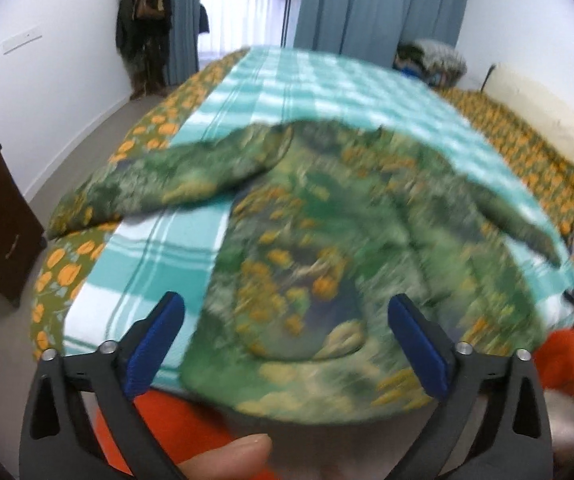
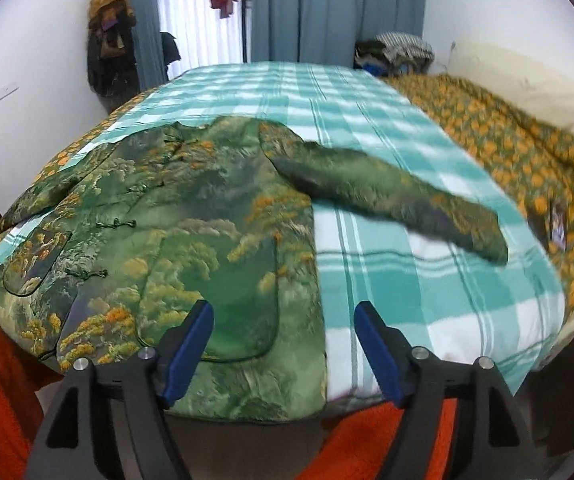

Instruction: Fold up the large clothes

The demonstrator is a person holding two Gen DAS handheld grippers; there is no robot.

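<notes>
Jacket laid flat, ready to fold

Our green jacket (image 2: pixel 175 240) lies spread on the checked blanket (image 2: pixel 427 288). Both the left gripper (image 1: pixel 287 344) and right gripper (image 2: pixel 283 348) are wide apart, holding nothing. Next we grab a sleeve (image 2: pixel 399 204).

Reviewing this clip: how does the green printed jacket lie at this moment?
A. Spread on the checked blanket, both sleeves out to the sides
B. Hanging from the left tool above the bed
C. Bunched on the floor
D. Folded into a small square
A: the green jacket lies flat on the checked blanket with a sleeve stretched to each side, and neither the left tool nor the right tool grips it.
</notes>
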